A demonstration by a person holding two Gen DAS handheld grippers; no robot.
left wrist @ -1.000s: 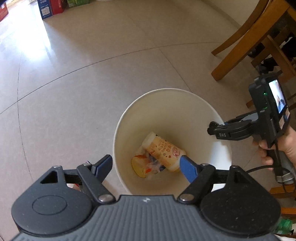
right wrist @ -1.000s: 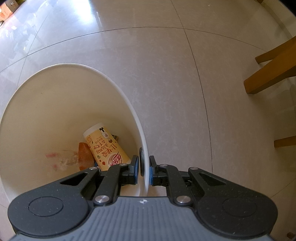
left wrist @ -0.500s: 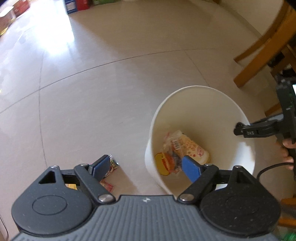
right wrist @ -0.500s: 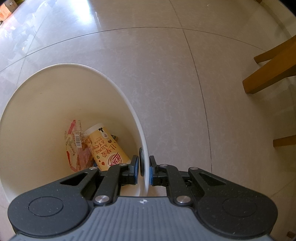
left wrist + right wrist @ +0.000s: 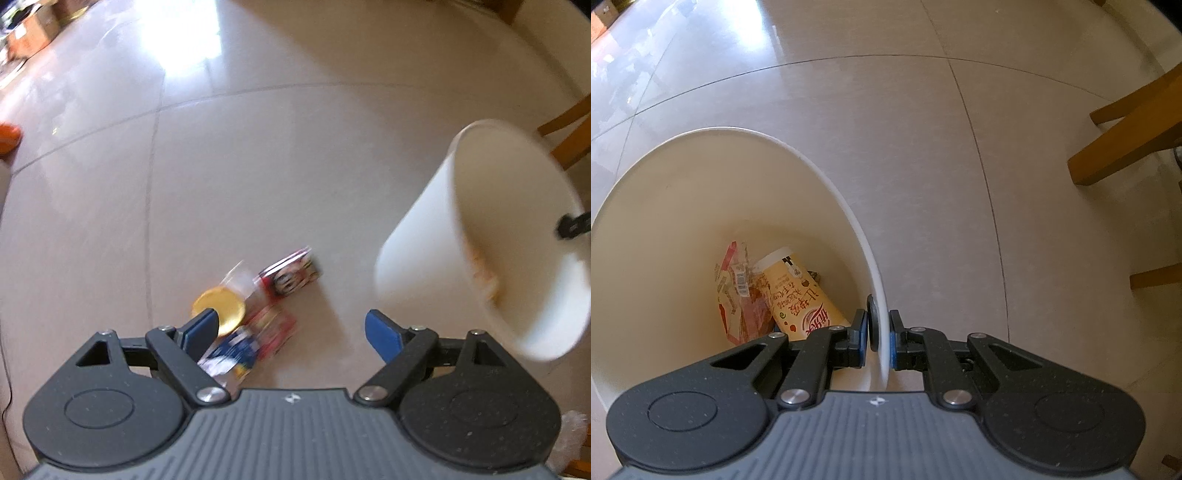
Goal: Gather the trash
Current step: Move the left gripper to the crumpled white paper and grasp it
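— Left wrist view: what is that gripper over?
— The left gripper [image 5: 290,326], its blue pads spread wide with nothing between them, points down at litter on the tiled floor [image 5: 258,155]: a yellow lid [image 5: 221,308] just beside the left pad, a blue-and-red wrapper [image 5: 247,345] nearer, and a small printed packet [image 5: 295,275] just beyond. Its jaws have just been opening. All three are blurred.
— And the bin?
— The white bin [image 5: 417,254] stands to the right of the litter, apart from it. In the right wrist view the right gripper [image 5: 878,341] is clamped on the bin's rim [image 5: 882,332], one pad inside, one outside.
— Anything in it?
— A tan bottle [image 5: 798,299] and a red wrapper [image 5: 735,295] lie at the bottom. Wooden chair legs [image 5: 1126,144] stand at far right.
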